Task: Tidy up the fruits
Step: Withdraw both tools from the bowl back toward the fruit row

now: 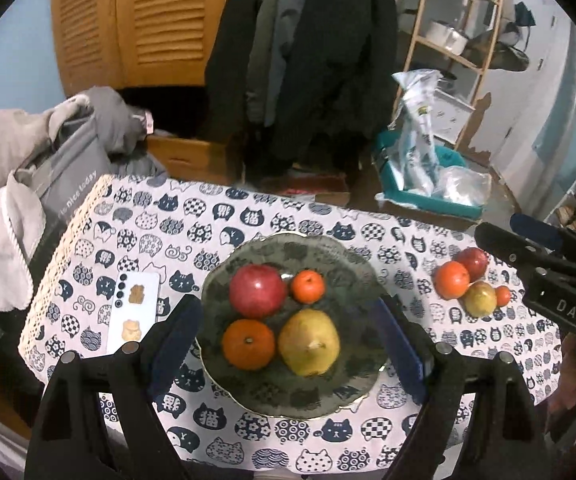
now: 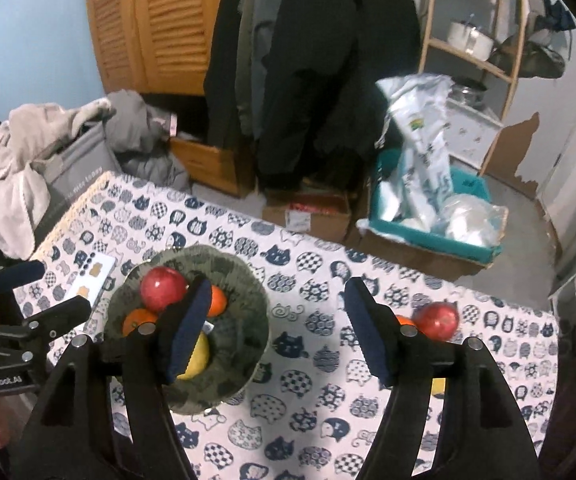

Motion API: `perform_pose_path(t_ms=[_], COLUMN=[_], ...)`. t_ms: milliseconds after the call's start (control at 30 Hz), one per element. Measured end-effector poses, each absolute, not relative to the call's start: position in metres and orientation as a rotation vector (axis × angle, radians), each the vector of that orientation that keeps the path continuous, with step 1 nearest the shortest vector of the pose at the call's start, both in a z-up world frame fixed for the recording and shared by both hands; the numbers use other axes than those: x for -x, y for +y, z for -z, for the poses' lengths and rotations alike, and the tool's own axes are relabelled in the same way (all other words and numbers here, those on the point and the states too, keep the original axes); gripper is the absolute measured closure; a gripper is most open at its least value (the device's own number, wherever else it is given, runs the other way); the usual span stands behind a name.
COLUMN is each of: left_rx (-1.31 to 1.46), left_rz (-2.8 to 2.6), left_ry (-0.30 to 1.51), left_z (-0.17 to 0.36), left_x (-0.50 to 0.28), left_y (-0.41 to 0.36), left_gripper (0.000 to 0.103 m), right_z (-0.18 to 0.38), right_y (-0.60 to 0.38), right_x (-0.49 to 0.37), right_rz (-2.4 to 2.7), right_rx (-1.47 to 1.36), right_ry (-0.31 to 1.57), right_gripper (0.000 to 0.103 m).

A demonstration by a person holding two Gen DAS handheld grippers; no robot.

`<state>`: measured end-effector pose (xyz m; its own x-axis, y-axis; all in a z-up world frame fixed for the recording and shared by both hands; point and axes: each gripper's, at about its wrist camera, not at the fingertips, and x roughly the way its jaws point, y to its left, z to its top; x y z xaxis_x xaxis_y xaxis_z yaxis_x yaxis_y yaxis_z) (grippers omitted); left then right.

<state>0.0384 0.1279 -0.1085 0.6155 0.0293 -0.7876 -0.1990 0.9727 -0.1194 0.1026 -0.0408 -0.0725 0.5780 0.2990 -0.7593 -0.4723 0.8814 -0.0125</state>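
A dark green patterned plate (image 1: 320, 396) sits on the cat-print tablecloth and holds a red apple (image 1: 256, 290), a small orange (image 1: 308, 286), a larger orange (image 1: 248, 344) and a yellow pear (image 1: 308, 342). My left gripper (image 1: 288, 354) is open and empty, hovering over the plate. A second group lies to the right: an orange (image 1: 451, 280), a red apple (image 1: 472, 261), a pear (image 1: 480, 299) and a tiny orange (image 1: 503, 295). My right gripper (image 2: 279, 328) is open and empty above the cloth between the plate (image 2: 239, 336) and the loose apple (image 2: 436, 320).
A white phone (image 1: 132, 312) lies left of the plate. The table's far edge drops to a cluttered floor with a teal bin (image 1: 428, 192), cardboard boxes and hanging coats. A grey bag with clothes (image 1: 47, 168) stands at the left. The right gripper's body (image 1: 548, 276) shows at the right.
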Motion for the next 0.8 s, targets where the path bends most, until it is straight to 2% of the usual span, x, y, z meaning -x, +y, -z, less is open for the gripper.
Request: perform_pose_path(t_ms=[367, 800], left_rx=[0.158, 0.102], left_rz=[-0.104, -0.041], left_ry=[0.766, 0.692], left_z=[0.063, 0.031], left_x=[-0.019, -0.007], left_y=[0.099, 0.057], left_gripper=[0.002, 0.001], right_z=[0.037, 0.004], right_y=[-0.089, -0.149], right_x=[-0.073, -0.039], right_rz=[-0.436, -0.417], right_rx=[0.196, 0.177], right_ry=[0.755, 0.654], right_gripper=[0.029, 0.025])
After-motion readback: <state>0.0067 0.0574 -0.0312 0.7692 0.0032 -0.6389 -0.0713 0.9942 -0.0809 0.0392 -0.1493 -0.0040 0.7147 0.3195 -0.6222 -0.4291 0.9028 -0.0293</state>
